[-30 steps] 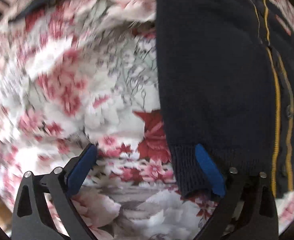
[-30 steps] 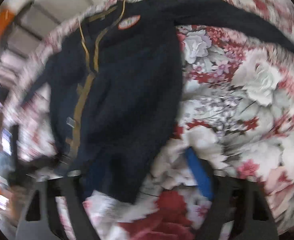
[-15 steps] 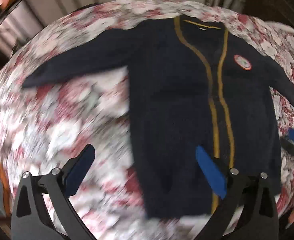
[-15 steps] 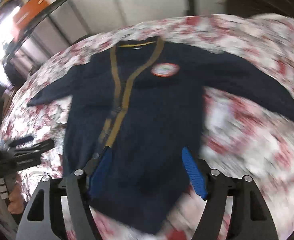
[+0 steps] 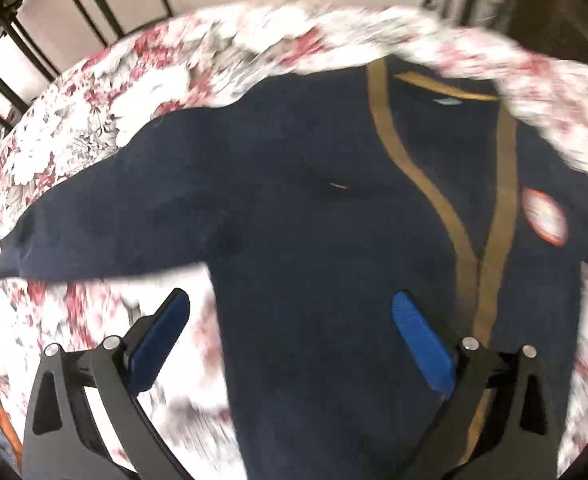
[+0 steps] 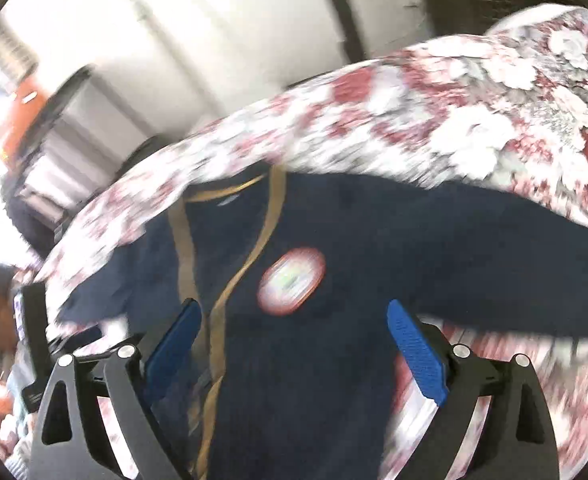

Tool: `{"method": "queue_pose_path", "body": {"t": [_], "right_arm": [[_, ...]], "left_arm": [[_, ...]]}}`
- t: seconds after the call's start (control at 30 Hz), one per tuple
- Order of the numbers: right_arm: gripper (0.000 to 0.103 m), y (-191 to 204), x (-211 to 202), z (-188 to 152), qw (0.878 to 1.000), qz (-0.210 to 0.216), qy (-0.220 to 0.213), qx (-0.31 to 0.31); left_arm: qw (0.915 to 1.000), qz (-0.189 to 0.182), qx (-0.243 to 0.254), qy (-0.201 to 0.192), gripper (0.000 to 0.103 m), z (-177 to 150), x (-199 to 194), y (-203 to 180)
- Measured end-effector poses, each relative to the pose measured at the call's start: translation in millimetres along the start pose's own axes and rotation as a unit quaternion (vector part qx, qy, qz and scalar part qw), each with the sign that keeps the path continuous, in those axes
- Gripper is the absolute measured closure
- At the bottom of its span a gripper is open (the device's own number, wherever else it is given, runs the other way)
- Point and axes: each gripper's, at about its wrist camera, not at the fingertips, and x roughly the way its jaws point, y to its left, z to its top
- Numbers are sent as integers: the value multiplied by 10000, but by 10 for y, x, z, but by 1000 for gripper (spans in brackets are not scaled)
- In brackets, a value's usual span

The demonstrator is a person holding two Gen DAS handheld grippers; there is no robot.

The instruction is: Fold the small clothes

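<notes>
Both hand-held grippers, left (image 5: 289, 336) and right (image 6: 294, 340), spread, empty, right just widened; cardigan (image 5: 334, 240) flat on floral bedspread (image 5: 73, 128). Next: pinch a sleeve (image 5: 93, 220), fold inward.

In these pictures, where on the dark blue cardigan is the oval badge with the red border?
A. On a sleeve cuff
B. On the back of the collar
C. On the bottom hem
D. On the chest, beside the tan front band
D: the oval badge sits on the chest of the cardigan, just beside the tan front band, below the neckline and well above the hem.
</notes>
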Motion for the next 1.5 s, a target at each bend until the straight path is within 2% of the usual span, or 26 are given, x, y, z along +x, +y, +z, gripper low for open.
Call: {"method": "queue_pose_path", "body": {"t": [0.1,0.17,0.23,0.27,0.33,0.37,0.43,0.47,0.5,0.53,0.6,0.63,0.7,0.73,0.83,0.87,0.93,0.97,1.07,1.1,1.17,1.23,1.3,1.33,1.4,1.5], "right_arm": [[9,-421,389,-66,9977,-142,587,297],[14,-504,329,-21,9978,-89,505,413],[13,-483,47,116,9992,36,136,385],[13,-508,-194,229,9989,83,-345,306],[12,-722,-428,319,9951,-441,-741,479],[12,-922,-510,343,9912,-702,-850,730],[12,-1568,-659,273,9721,-1353,-961,1658],[12,-1935,-701,195,9588,-1649,-878,2138],[12,-2151,-672,129,9548,-1709,-679,2337],[12,-2327,-608,69,9568,-1536,-471,2422],[12,-2447,-655,62,9628,-1314,-458,2317],[12,-2424,-750,109,9628,-1371,-476,2280],[12,-2316,-1060,194,9666,-1062,-905,2150],[12,-2307,-1268,222,9670,-913,-1133,2093],[12,-2370,-1504,34,9591,-799,-1249,2413],[12,-2415,-1505,-91,9544,-757,-1200,2626],[12,-2689,-1438,-345,9348,-815,-972,3318],[13,-2772,-1411,-500,9276,-862,-906,3520],[30,-3144,-1475,-717,9004,-374,-970,4224],[30,-3124,-1536,-732,8987,-277,-1053,4248],[29,-2993,-1851,-759,9043,-91,-1448,4016],[27,-2921,-1966,-834,9003,-28,-1622,4039],[27,-2962,-1960,-995,8858,35,-1552,4374],[27,-2973,-1831,-1034,8781,28,-1464,4555],[34,-3041,-1685,-1119,8637,12,-1359,4853],[38,-3021,-1626,-1028,8650,-337,-1576,4752]], "left_arm": [[9983,-122,-111,559,4,186,482,36],[9979,-239,-166,570,4,318,504,72],[9991,-205,-135,339,5,469,286,167],[9994,-245,-237,76,5,573,161,253],[9949,-635,-770,-114,4,813,42,605],[9934,-564,-1001,-70,4,881,70,762],[9870,117,-1605,53,5,979,228,1225],[9810,503,-1873,37,5,992,288,1429],[9734,838,-2131,64,4,1004,373,1650],[9691,770,-2339,138,4,1015,477,1826],[9604,97,-2759,375,4,1068,653,2033],[9593,87,-2798,382,4,1139,634,2038],[9624,358,-2679,264,5,1306,439,2002],[9638,429,-2629,111,5,1349,351,1917],[9717,226,-2293,-517,5,1683,53,1678],[9776,478,-1990,-498,5,1803,97,1562],[9813,1088,-1583,112,4,1817,394,1472],[9796,1111,-1613,457,4,1804,599,1466],[9707,771,-2242,389,5,1979,514,1558],[9740,565,-2188,181,5,2163,343,1482],[9764,487,-2083,-307,5,2403,17,1317],[9821,272,-1706,-753,5,2597,-298,947],[9910,-64,-1084,-786,5,2757,-432,421],[9935,-109,-857,-744,5,2591,-438,235],[9980,33,-188,-595,5,2461,-342,-247],[9967,182,576,-550,5,2320,-289,-923]]}}
